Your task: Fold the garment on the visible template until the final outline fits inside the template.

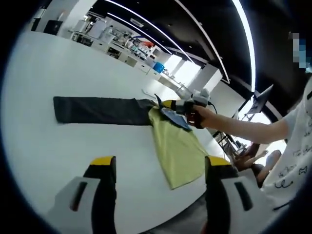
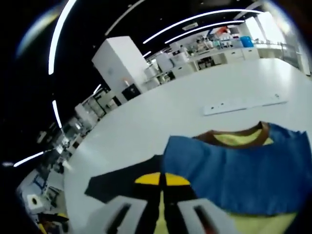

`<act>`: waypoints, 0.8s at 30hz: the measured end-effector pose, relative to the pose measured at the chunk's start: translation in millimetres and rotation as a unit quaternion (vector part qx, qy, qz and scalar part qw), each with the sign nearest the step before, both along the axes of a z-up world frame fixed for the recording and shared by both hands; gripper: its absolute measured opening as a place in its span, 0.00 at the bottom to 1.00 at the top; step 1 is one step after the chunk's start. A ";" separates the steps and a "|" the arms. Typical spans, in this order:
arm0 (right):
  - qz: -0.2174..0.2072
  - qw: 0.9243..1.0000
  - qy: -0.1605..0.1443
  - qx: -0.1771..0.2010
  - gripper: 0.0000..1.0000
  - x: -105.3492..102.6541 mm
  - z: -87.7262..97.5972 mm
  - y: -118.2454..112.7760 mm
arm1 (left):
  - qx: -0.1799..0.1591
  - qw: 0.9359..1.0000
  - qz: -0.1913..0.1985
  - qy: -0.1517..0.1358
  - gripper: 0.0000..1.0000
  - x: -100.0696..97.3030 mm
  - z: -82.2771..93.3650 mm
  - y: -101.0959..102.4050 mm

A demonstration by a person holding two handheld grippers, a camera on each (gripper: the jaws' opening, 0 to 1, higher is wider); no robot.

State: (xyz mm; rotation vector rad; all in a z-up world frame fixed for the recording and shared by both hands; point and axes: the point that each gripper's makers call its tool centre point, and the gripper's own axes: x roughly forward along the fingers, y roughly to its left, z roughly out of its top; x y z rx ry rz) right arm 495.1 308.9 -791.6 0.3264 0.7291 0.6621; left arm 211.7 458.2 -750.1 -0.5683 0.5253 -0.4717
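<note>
The right claw (image 1: 171, 104) is pinching the garment (image 1: 178, 146) at its collar end, jaws pressed together on the cloth, while the left claw (image 1: 158, 168) is hovering spread and empty above the white bench (image 1: 58, 156). The garment is lying partly on the dark rectangular template (image 1: 97, 110), its yellow-green body trailing toward the bench edge. My worry: soft, limp fabric could be slipping from the pinch or sliding off that smooth bench. A blue panel (image 2: 243, 173) and brown collar (image 2: 234, 132) are draping floppily.
</note>
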 end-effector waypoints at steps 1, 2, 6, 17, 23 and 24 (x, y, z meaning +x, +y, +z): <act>0.004 1.000 0.002 -0.001 0.00 -3.2 -0.6 3.9 | -0.001 1.000 0.001 0.000 0.71 0.0 -1.0 0.5; 0.007 1.000 0.004 -0.004 0.00 -4.7 -3.4 5.8 | -0.002 1.000 0.002 0.002 0.71 0.0 -2.1 0.5; 0.009 1.000 0.014 -0.019 0.00 -5.7 -19.9 6.7 | -0.007 1.000 0.005 0.007 0.70 -0.1 -6.4 0.2; 0.019 0.999 0.017 -0.044 0.00 -15.1 -27.5 6.2 | -0.014 1.000 0.011 0.013 0.70 0.5 -11.5 5.6; 0.032 0.998 -0.008 -0.062 0.02 -20.3 -21.9 4.6 | -0.013 1.000 0.007 0.008 0.70 3.7 -9.1 4.0; 0.039 0.997 -0.016 -0.070 0.06 -22.9 -20.7 3.8 | -0.013 1.000 0.006 0.007 0.70 4.2 -8.5 3.7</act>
